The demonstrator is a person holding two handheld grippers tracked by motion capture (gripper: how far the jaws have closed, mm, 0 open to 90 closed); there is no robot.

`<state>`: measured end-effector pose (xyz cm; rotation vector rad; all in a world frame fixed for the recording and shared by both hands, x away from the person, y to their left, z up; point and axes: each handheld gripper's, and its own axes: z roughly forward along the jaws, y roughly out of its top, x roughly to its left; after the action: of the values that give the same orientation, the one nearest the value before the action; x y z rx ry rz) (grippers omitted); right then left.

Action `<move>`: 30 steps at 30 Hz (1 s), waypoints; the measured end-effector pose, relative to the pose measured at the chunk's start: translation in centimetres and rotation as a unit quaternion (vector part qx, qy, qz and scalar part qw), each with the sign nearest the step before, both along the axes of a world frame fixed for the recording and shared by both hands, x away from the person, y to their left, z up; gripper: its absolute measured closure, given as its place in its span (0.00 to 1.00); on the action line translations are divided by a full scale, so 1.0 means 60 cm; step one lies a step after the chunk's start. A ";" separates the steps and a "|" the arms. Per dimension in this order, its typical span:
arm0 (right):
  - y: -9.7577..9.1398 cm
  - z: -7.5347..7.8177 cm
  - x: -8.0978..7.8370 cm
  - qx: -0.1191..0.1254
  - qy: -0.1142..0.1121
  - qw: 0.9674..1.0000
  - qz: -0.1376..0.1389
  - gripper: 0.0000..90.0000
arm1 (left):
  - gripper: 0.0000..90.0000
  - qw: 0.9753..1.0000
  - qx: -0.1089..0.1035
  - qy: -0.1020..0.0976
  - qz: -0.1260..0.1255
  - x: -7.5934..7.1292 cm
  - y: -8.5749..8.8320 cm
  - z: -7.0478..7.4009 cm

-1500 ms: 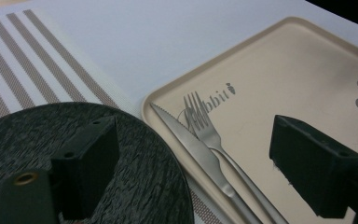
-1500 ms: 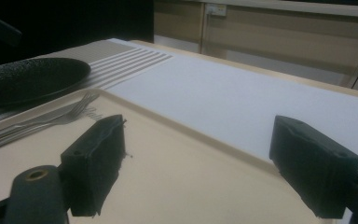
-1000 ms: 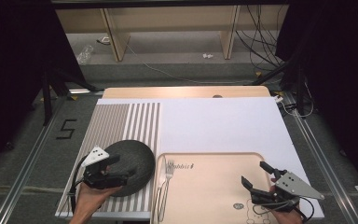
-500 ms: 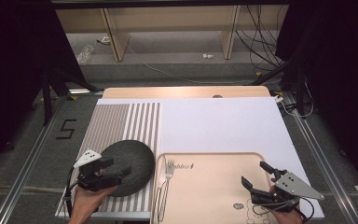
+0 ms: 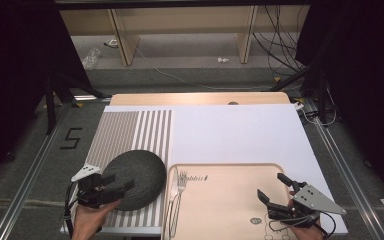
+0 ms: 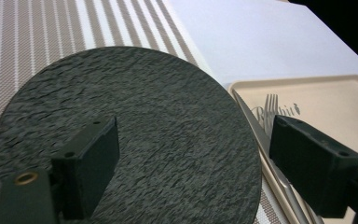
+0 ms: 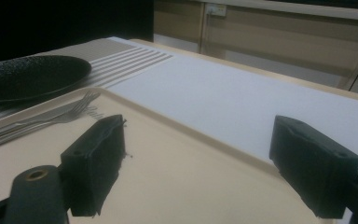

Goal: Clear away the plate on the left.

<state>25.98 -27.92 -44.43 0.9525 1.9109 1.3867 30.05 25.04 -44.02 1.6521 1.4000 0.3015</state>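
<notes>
left claw released over dark plate | right claw released over tray

Your left gripper is covering the plate's near-left rim in the high view, and in the left gripper view the plate is running off the bottom edge while a jaw is blocking the fork's handle. Your forearms are being cut off at the bottom of the high view. The tray's printing is reading too small to make out, and the tray is running out of the right gripper view.
</notes>
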 end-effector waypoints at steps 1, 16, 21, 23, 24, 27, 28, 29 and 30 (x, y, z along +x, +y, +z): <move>0.000 0.000 0.000 0.001 0.001 1.000 0.000 0.21 | 0.18 1.000 -0.005 0.002 0.004 -0.001 0.003 -0.001; -0.001 -0.001 -0.001 0.000 0.000 1.000 -0.003 0.21 | 0.18 0.993 -0.042 0.052 0.100 -0.019 0.052 -0.018; -0.001 0.000 -0.003 0.001 0.001 1.000 -0.005 0.21 | 0.18 0.991 -0.048 0.065 0.109 -0.019 0.058 -0.023; -0.001 0.000 -0.003 0.001 0.000 1.000 -0.005 0.21 | 0.18 0.990 -0.057 0.069 0.112 -0.019 0.061 -0.025; -0.002 0.000 -0.004 0.001 0.000 1.000 -0.005 0.21 | 0.18 0.989 -0.061 0.072 0.112 -0.019 0.062 -0.027; -0.002 -0.001 -0.004 0.002 0.000 1.000 -0.006 0.21 | 0.18 0.988 -0.066 0.082 0.117 -0.019 0.064 -0.030; -0.002 -0.001 -0.004 0.001 0.000 1.000 -0.005 0.21 | 0.18 0.987 -0.069 0.085 0.119 -0.020 0.064 -0.031; -0.002 -0.001 -0.004 0.002 0.000 1.000 -0.005 0.21 | 0.18 0.986 -0.076 0.088 0.121 -0.020 0.066 -0.033; -0.001 -0.001 -0.004 0.002 0.000 1.000 -0.004 0.21 | 0.18 0.985 -0.082 0.092 0.124 -0.020 0.068 -0.034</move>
<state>25.76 -28.00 -44.46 0.9616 1.9022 1.3860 28.84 29.09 -46.08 1.4005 1.7263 0.1712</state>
